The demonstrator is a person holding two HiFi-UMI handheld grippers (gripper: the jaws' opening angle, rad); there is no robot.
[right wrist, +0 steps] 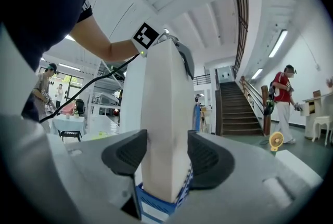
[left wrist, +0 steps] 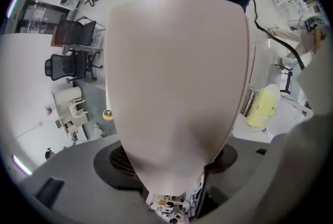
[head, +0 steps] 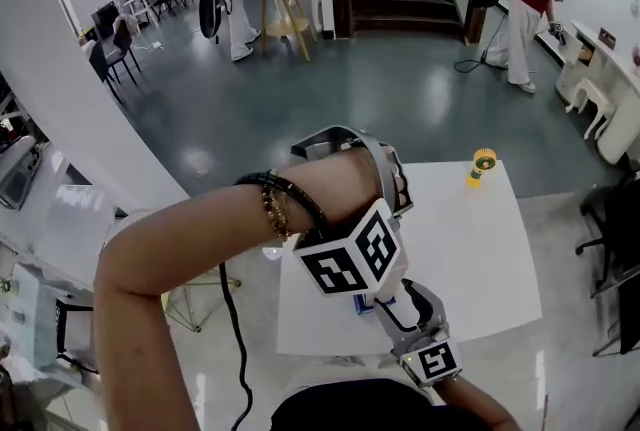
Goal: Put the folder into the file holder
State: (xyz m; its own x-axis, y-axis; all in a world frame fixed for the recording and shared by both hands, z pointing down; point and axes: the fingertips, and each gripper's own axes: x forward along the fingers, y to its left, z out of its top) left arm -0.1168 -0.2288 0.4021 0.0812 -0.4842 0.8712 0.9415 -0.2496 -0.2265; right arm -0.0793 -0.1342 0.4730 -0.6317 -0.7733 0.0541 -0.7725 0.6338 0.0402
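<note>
A stiff, pale cream folder [right wrist: 165, 114] stands upright between both grippers. My right gripper [right wrist: 166, 158] is shut on its lower part, a black pad [right wrist: 127, 153] pressing each face. A blue-and-white striped piece [right wrist: 156, 208] shows at its bottom end; I cannot tell what it belongs to. My left gripper [left wrist: 171, 186] is shut on the folder [left wrist: 177, 77], whose broad face fills that view. In the head view the forearm and the left gripper's marker cube [head: 352, 259] hide the folder. No file holder shows in any view.
The white table [head: 470, 249] lies below the grippers, with a small yellow fan [head: 482, 164] near its far right corner. A black chair [head: 612, 219] stands to its right. A wire stool [head: 190, 304] and a black cable [head: 232, 319] are at the left. People stand far back.
</note>
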